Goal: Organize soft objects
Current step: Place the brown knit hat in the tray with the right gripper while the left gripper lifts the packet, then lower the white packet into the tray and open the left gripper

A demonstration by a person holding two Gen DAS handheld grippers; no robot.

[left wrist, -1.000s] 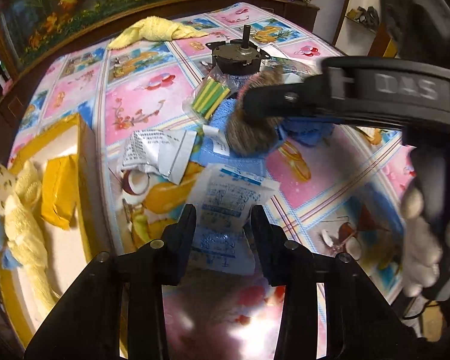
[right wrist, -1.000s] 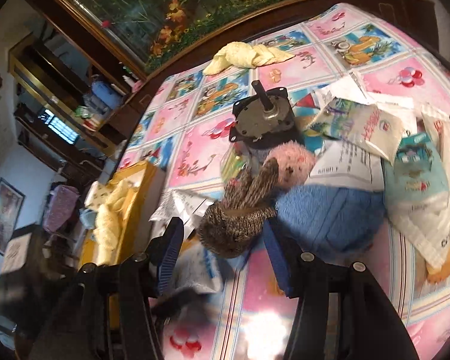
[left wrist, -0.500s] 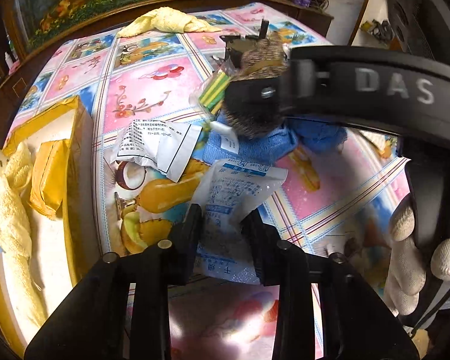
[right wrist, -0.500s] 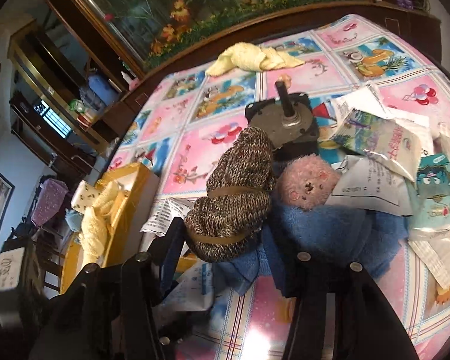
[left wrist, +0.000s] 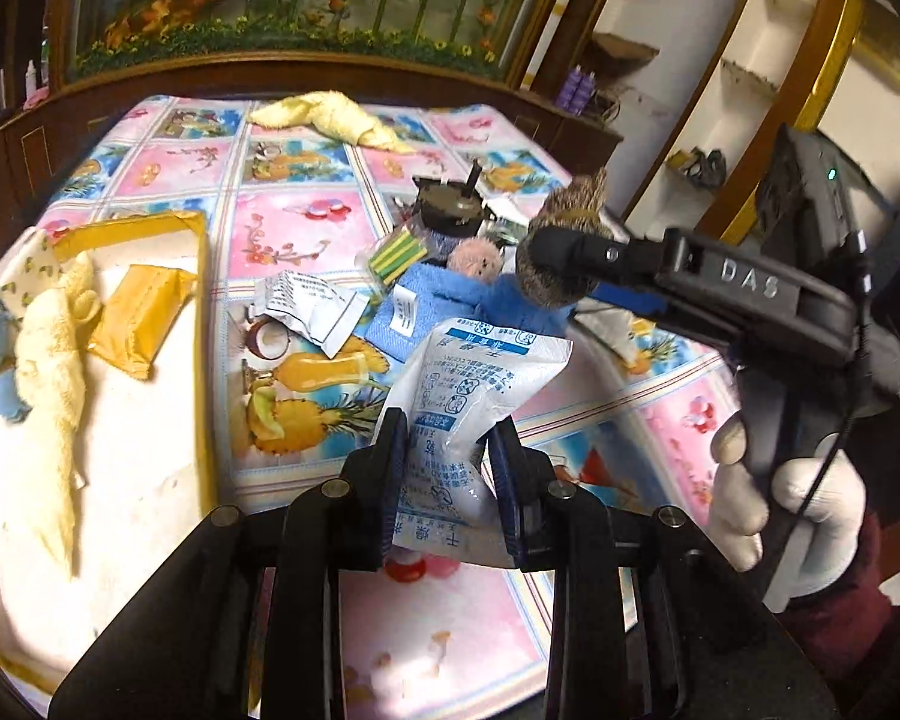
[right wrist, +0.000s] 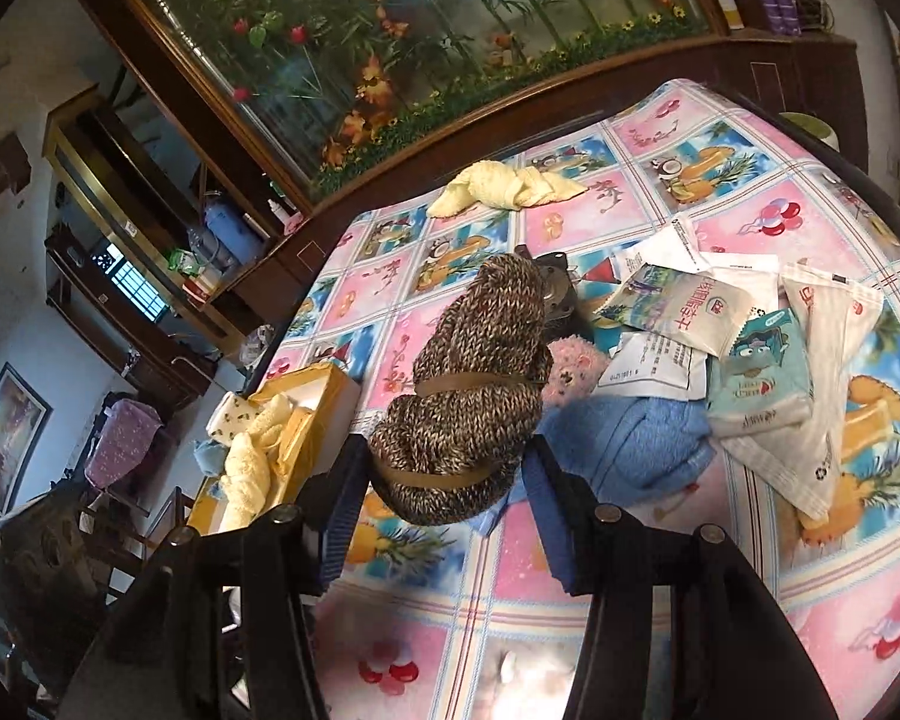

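Note:
My left gripper (left wrist: 450, 468) is shut on a white and blue printed sachet (left wrist: 468, 408), lifted off the tablecloth. My right gripper (right wrist: 441, 498) is shut on a brown knitted yarn roll (right wrist: 468, 396) bound with brown bands, held above the table; the left wrist view shows that roll (left wrist: 561, 252) pinched in the right gripper, which a white-gloved hand (left wrist: 774, 504) holds. On the table lie a blue towel (right wrist: 630, 438), a pink fluffy ball (right wrist: 570, 369) and a yellow towel (right wrist: 504, 189) at the far edge.
A yellow-rimmed tray (left wrist: 204, 276) at the left holds a yellow towel (left wrist: 48, 360), a yellow packet (left wrist: 138, 318) and blue cloth. A dark motor part (left wrist: 450, 207), green-yellow sticks (left wrist: 399, 255) and several paper and foil packets (right wrist: 756, 372) litter the middle and right.
My left gripper closed on the sachet and lifted it off the table. My right gripper raised the yarn roll up from the blue towel.

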